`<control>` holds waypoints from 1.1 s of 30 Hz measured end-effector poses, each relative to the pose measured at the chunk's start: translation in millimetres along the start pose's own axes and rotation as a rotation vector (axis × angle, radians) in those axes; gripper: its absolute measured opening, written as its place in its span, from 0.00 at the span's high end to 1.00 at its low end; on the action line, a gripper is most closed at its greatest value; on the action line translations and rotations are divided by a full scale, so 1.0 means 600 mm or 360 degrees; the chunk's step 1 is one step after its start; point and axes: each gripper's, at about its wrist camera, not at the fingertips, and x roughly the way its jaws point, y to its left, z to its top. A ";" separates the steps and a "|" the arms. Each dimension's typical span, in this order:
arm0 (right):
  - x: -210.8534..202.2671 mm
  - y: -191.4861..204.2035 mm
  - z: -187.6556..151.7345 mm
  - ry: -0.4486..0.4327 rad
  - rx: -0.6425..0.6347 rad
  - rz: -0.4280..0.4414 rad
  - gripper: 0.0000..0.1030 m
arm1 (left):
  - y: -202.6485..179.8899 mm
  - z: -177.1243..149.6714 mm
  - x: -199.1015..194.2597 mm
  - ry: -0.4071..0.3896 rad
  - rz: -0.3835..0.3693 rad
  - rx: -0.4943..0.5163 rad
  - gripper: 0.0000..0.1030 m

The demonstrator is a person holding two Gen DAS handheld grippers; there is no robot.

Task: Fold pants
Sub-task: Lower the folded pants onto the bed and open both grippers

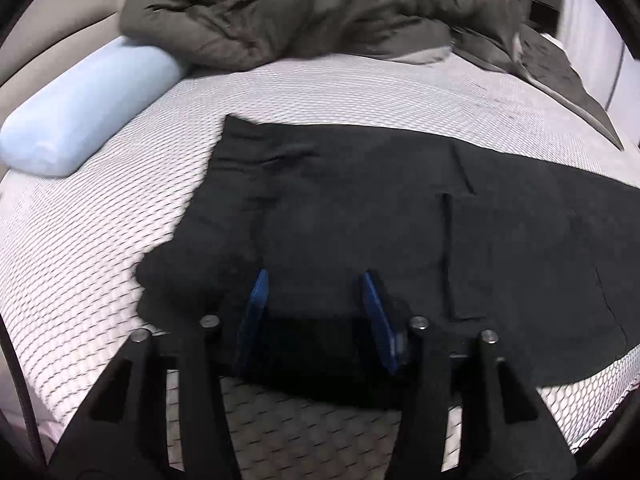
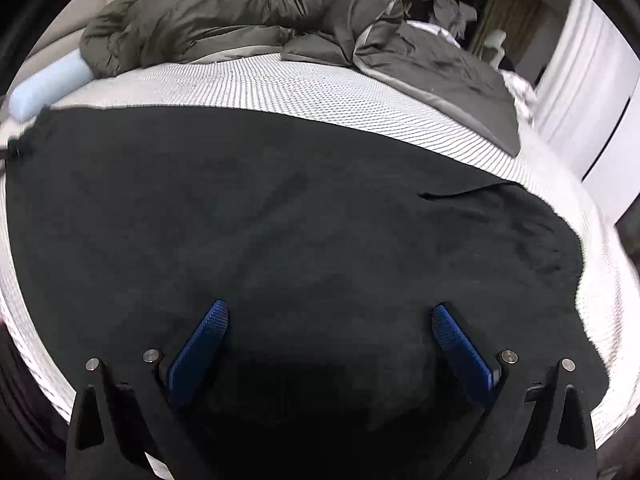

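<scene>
Two grippers hover over black pants (image 1: 360,208) spread flat on the mesh-patterned mattress (image 1: 120,208). Left gripper (image 1: 314,280): blue pads parted moderately, above the garment's near edge, nothing between them. Right gripper (image 2: 330,312): jaws spread wide over the cloth's middle, gripping nothing. A grey comforter (image 2: 240,20) is heaped at the far side, beside a light-blue pillow (image 1: 80,108).

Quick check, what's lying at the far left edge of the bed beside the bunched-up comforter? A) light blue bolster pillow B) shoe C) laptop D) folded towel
A: a light blue bolster pillow lies beside the grey-green comforter, beyond the black pants.
</scene>
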 end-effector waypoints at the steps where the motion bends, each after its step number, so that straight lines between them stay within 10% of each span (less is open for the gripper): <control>1: -0.001 -0.021 -0.009 0.0005 0.0038 -0.0047 0.01 | 0.004 -0.006 -0.007 0.0001 0.0017 0.0001 0.61; 9: -0.043 -0.129 -0.053 -0.0004 0.0281 -0.0312 0.01 | -0.024 -0.012 -0.073 -0.0101 0.0040 0.0113 0.60; 15: -0.095 -0.020 -0.021 -0.0120 0.0075 -0.0002 0.01 | -0.170 -0.002 -0.147 -0.0307 -0.0187 0.0256 0.02; 23: -0.042 0.057 -0.030 -0.0074 -0.0039 0.0157 0.01 | -0.460 -0.067 -0.077 -0.0103 -0.0622 0.0574 0.01; 31: -0.042 -0.208 -0.126 -0.0013 0.0286 -0.0419 0.00 | -0.464 -0.098 -0.038 -0.0060 -0.0573 0.0601 0.00; 33: -0.041 -0.262 -0.142 -0.0007 0.0453 -0.0268 0.00 | -0.452 -0.093 -0.035 -0.0054 -0.0565 0.0576 0.00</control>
